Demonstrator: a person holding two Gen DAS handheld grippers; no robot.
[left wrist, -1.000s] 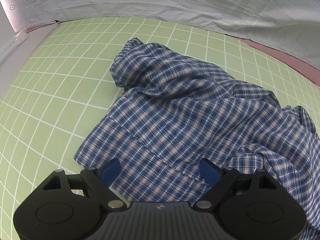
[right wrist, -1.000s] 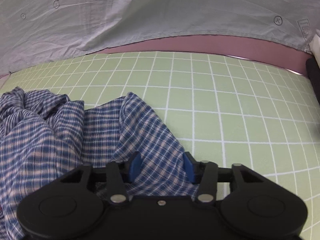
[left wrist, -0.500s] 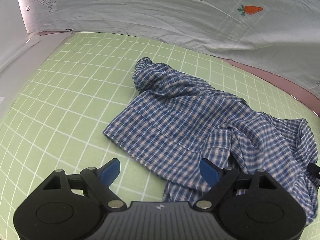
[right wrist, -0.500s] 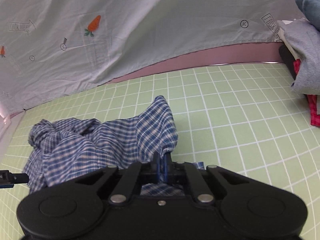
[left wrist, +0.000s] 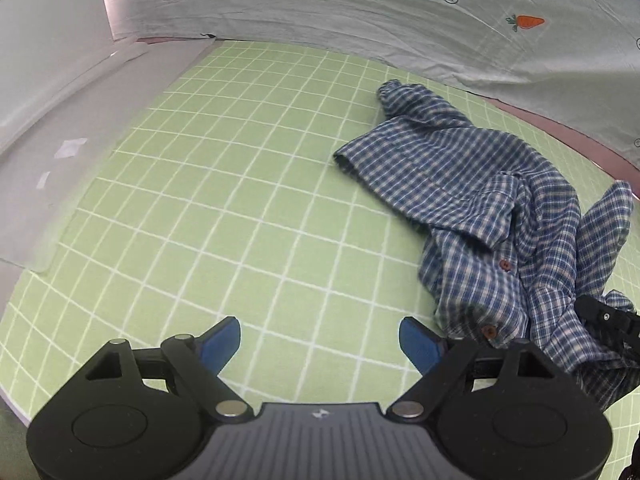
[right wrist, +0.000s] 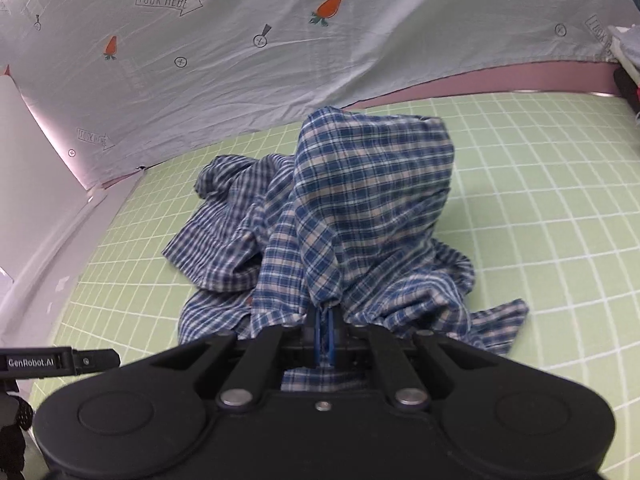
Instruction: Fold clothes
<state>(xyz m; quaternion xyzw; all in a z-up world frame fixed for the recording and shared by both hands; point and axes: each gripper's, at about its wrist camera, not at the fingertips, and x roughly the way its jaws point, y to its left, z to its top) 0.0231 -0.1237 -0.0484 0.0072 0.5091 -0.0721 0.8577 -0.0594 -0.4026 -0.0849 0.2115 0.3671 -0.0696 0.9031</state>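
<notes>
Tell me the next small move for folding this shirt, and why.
Probably bring the left gripper right to pinch the shirt's near edge by the buttons. It is open over bare mat, holding nothing, while the right gripper is shut on a bunch of shirt, which is lifted and crumpled. A second grip would let both spread it flat.
</notes>
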